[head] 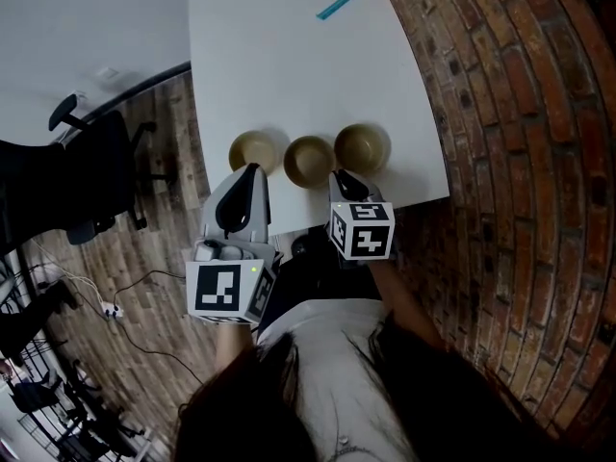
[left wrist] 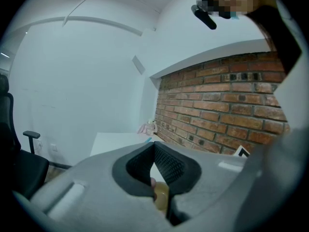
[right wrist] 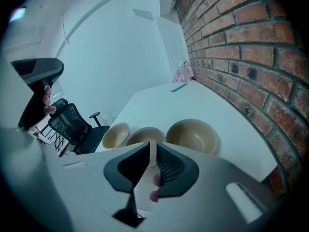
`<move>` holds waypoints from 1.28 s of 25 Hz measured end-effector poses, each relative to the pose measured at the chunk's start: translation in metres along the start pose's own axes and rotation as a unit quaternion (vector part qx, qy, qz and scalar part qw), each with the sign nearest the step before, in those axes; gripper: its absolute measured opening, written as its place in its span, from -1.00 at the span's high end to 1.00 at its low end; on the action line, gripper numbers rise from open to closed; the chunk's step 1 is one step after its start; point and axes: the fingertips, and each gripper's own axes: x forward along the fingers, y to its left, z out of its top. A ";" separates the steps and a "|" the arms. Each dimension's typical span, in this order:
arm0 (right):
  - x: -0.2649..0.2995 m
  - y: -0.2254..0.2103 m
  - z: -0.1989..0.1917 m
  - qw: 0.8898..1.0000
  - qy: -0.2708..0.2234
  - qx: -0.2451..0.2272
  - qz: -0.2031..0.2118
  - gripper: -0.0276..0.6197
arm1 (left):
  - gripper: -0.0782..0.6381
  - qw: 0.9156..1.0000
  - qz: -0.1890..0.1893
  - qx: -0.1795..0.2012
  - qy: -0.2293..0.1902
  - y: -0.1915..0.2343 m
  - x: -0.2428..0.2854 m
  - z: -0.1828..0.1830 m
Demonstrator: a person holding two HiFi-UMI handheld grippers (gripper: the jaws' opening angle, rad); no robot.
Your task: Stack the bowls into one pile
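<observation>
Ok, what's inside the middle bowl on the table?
Nothing that shows: the middle bowl looks empty in the head view. In the right gripper view, the right gripper covers its near part, so only the far inside wall shows there.

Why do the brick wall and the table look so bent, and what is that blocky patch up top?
Head view: a wide lens bows the brick wall and the table. Left gripper view: the blocky patch was laid on afterwards to hide a face. Right gripper view: bluish tint, bowls sharp, corners dark.
</observation>
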 end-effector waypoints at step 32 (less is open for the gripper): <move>0.050 -0.014 -0.036 0.993 0.071 0.089 -0.002 0.65 | 0.78 0.999 0.010 -0.003 0.033 0.007 0.017 -0.013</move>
